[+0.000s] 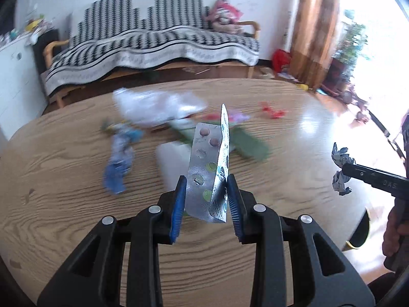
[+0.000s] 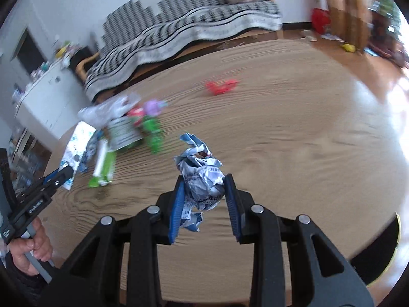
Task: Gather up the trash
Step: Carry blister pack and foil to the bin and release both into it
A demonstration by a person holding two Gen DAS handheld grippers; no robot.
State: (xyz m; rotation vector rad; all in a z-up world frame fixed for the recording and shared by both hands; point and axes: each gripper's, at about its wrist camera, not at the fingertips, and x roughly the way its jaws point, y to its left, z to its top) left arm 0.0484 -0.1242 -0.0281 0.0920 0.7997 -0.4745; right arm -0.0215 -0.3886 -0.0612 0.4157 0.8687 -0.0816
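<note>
My left gripper (image 1: 206, 179) is shut on a folded silver pill blister pack (image 1: 207, 168) and holds it above the wooden table (image 1: 64, 179). My right gripper (image 2: 204, 179) is shut on a crumpled blue-and-white paper ball (image 2: 202, 174), also above the table. That ball and the right gripper show at the right edge of the left wrist view (image 1: 341, 171). More trash lies on the table: a clear plastic bag (image 1: 158, 105), a blue wrapper (image 1: 120, 158), green packaging (image 2: 150, 130), a purple wrapper (image 2: 153, 107) and a red scrap (image 2: 221, 87).
A black round bin rim (image 2: 383, 250) shows at the table's near right edge. A sofa with a black-and-white cover (image 1: 153, 43) stands behind the table. A white cabinet (image 2: 48, 97) is at the left, a brown curtain (image 1: 314, 25) at the right.
</note>
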